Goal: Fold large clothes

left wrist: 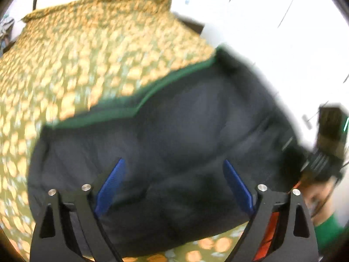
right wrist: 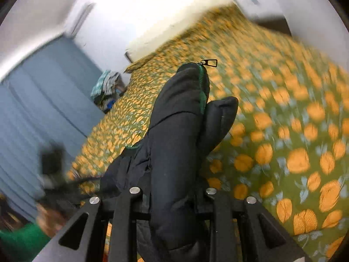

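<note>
A dark puffy jacket (left wrist: pixel 174 120) with a green zip edge (left wrist: pixel 135 109) lies on the bed in the left wrist view. Over it, my left gripper (left wrist: pixel 174 187) stands open, its blue pads (left wrist: pixel 109 190) wide apart and pressing on nothing. In the right wrist view a thick fold of the same jacket (right wrist: pixel 174 126) rises from between the arms of my right gripper (right wrist: pixel 172 198), which is shut on it. The cloth hides that gripper's pads. The fold ends in a green zip with a metal pull (right wrist: pixel 209 62). Both views are blurred.
A green bed sheet with orange fruit print (right wrist: pixel 283 113) covers the bed (left wrist: pixel 87 54). A pile of clothes (right wrist: pixel 106 85) lies past the bed's far corner, beside a blue curtain (right wrist: pixel 32 109). A hand in a green sleeve (left wrist: pixel 327 229) shows at the right edge.
</note>
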{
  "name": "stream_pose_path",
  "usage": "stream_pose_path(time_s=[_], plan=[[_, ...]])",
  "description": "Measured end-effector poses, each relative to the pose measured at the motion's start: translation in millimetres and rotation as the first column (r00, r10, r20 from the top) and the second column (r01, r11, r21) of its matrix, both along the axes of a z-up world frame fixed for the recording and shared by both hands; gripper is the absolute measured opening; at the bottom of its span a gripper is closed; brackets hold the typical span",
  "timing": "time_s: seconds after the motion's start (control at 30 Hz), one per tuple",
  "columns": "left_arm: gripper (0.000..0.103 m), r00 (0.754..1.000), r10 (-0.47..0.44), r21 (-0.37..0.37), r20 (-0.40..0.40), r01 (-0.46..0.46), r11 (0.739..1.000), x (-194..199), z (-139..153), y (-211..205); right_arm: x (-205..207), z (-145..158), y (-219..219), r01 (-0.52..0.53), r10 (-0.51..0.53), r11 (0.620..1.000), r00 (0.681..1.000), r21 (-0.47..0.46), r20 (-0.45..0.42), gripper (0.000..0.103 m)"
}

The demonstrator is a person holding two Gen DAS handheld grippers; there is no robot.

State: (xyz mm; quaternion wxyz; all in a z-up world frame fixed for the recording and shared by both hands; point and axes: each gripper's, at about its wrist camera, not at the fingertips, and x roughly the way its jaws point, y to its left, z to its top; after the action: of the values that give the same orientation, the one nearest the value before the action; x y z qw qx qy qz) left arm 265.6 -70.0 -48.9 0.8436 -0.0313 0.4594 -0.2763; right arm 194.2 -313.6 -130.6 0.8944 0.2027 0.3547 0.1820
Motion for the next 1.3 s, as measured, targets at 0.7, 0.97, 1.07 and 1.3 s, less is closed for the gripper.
stream_pose_path(time_s=[0.7,0.97,1.07,1.3], plan=[[0.076,0.995,-0.011,0.320,-0.100,0.043,0.946,22.9,18.4,-42.8,-85.4,30.9,201.4,-0.011,0.225,0.788,0.936,-0.616,0.271,0.024],[0.034,0.992,-0.029,0.280,-0.123,0.063,0.958,30.7,21.2,-7.4,-99.1,44.6,175.1,-0.150,0.294,0.873,0.921,-0.464,0.256,0.044],[0.034,0.990,-0.030,0.252,-0.136,0.064,0.965,36.7,16.0,23.5,-112.0,62.5,139.5,-0.281,0.331,0.934,0.911,-0.218,0.245,0.046],[0.035,0.991,-0.028,0.254,-0.133,0.061,0.965,45.0,-10.8,78.3,-79.7,52.4,92.5,-0.212,0.244,0.957,0.958,-0.200,0.152,0.046]])
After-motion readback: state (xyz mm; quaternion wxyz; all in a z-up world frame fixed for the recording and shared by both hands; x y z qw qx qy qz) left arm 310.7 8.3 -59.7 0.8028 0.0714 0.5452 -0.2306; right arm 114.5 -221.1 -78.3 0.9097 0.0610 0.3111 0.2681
